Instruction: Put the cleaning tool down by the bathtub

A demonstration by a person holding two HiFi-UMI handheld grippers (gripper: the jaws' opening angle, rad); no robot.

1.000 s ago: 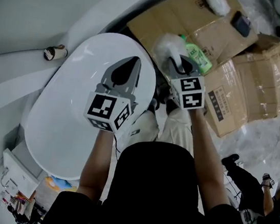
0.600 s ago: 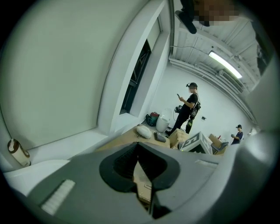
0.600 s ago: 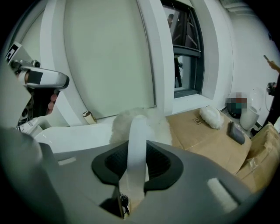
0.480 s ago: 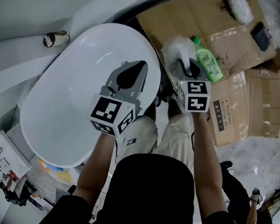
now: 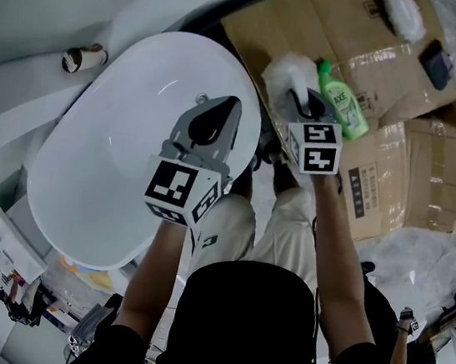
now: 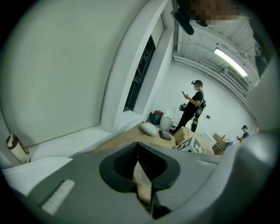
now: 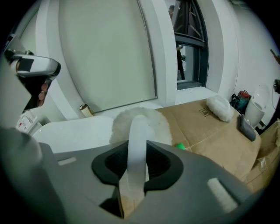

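Pinched by its handle in the right hand-held gripper [image 5: 305, 104], the fluffy cleaning tool [image 5: 285, 74] hangs over cardboard [image 5: 317, 25] beside the bathtub [image 5: 102, 176] and might knock the green bottle [image 5: 342, 102] just beside it; the left hand-held gripper [image 5: 222, 105] is pressed together, empty.

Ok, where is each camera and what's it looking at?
Head view: on the person's head, facing down at the bathtub; shows both arms, left claw, right claw.
Left gripper view: rides the left claw, facing the wall and cardboard; its shut, empty claw shows.
Right gripper view: rides the right claw, facing the bathtub; claw grips the cleaning tool.
Shared: all three show the cardboard.
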